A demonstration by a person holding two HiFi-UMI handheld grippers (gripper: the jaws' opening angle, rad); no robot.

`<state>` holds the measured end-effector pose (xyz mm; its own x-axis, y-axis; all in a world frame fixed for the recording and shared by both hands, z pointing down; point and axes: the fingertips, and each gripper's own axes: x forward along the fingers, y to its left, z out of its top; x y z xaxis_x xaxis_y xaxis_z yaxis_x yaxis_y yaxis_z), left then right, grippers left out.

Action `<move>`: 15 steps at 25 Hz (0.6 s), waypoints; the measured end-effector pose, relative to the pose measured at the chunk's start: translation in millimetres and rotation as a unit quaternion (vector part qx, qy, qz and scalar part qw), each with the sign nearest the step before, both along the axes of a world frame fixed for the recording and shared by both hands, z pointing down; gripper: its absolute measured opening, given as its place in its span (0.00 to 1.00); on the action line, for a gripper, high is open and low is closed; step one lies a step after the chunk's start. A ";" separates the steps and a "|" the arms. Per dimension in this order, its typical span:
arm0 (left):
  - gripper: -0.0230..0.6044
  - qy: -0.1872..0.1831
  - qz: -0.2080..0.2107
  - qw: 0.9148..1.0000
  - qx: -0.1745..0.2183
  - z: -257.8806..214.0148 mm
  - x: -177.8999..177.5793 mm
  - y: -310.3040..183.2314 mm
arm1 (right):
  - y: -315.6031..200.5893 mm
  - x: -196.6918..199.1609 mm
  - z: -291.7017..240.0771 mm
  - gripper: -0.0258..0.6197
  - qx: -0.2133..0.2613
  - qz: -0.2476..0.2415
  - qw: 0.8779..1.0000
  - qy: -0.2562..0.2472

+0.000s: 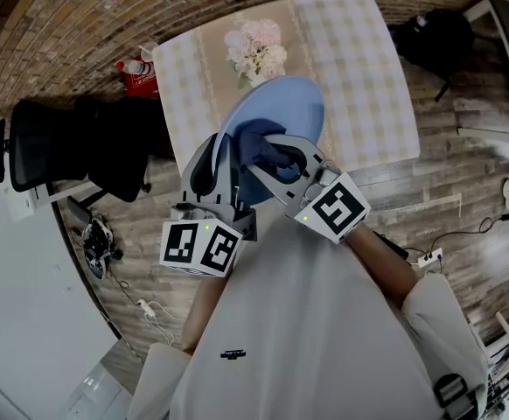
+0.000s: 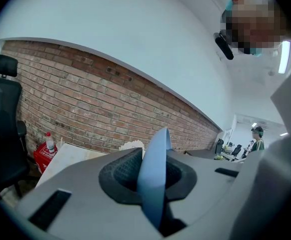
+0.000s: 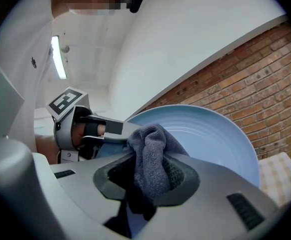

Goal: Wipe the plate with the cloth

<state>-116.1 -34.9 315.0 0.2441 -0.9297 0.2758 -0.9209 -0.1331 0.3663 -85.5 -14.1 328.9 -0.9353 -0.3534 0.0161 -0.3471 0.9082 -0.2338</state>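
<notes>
A pale blue plate (image 1: 282, 110) is held up on edge above the table, gripped at its near rim by my left gripper (image 1: 221, 175). In the left gripper view the plate (image 2: 154, 176) shows edge-on between the shut jaws of the left gripper (image 2: 153, 184). My right gripper (image 1: 282, 160) is shut on a dark blue-grey cloth (image 1: 263, 150) that lies against the plate's face. The right gripper view shows the cloth (image 3: 153, 161) bunched between the jaws of the right gripper (image 3: 150, 179), with the plate (image 3: 220, 139) behind it and the left gripper (image 3: 93, 131) at the rim.
Below the plate stands a table with a checked cloth (image 1: 368, 86) and a bunch of pale flowers (image 1: 256, 49). A red box with a bottle (image 1: 136, 75) sits at the table's left edge. A black office chair (image 1: 62, 143) stands left; cables (image 1: 416, 256) lie on the floor.
</notes>
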 end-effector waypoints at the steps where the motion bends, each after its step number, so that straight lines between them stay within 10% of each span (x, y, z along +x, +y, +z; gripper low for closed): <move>1: 0.11 0.000 0.000 1.000 -0.002 1.1 -0.6 0.3 | -4.3 1.7 0.0 0.22 -0.005 0.012 1.000 -0.006; 15: 0.11 0.017 0.006 1.000 -0.014 -1.4 -0.2 -6.6 | -58.0 44.6 22.7 0.22 -0.059 0.113 0.992 -0.001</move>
<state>-116.2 -41.5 313.5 0.2640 -0.9188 0.2933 -0.9066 -0.1326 0.4007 -40.9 -72.1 351.6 -0.8321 -0.5506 0.0674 -0.5387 0.7731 -0.3348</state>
